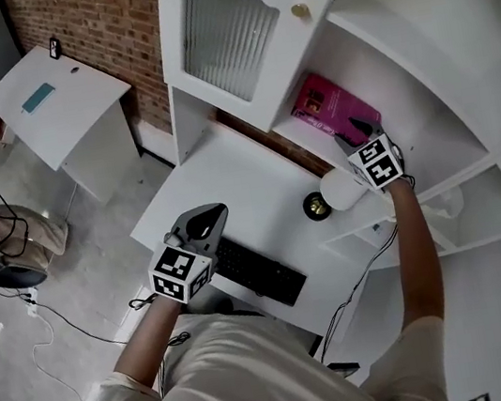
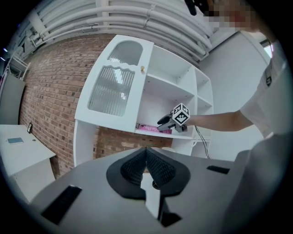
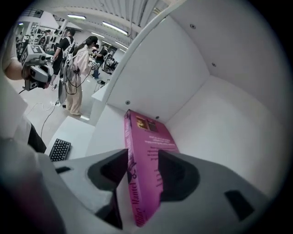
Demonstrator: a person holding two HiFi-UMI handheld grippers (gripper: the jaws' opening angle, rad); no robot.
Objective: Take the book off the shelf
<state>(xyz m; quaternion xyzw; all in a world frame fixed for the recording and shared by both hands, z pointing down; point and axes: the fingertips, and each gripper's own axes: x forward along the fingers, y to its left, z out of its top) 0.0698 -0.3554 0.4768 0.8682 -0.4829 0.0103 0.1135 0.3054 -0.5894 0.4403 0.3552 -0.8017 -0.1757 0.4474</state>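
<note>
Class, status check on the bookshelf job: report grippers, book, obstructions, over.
Right gripper open, jaws straddling the pink book, not clamped. Left gripper shut, empty. Book lying flat on shelf. Nothing seen blocking the way out.

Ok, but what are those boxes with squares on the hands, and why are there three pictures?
They belong to two grabbing tools that a person holds. One camera sits on the person's head and looks down; one rides on each tool. The right gripper reaches into the white shelf, its jaws open around a pink book lying there, apparently not squeezing it yet. The left gripper is shut and empty near the desk, where a black keyboard lies.
</note>
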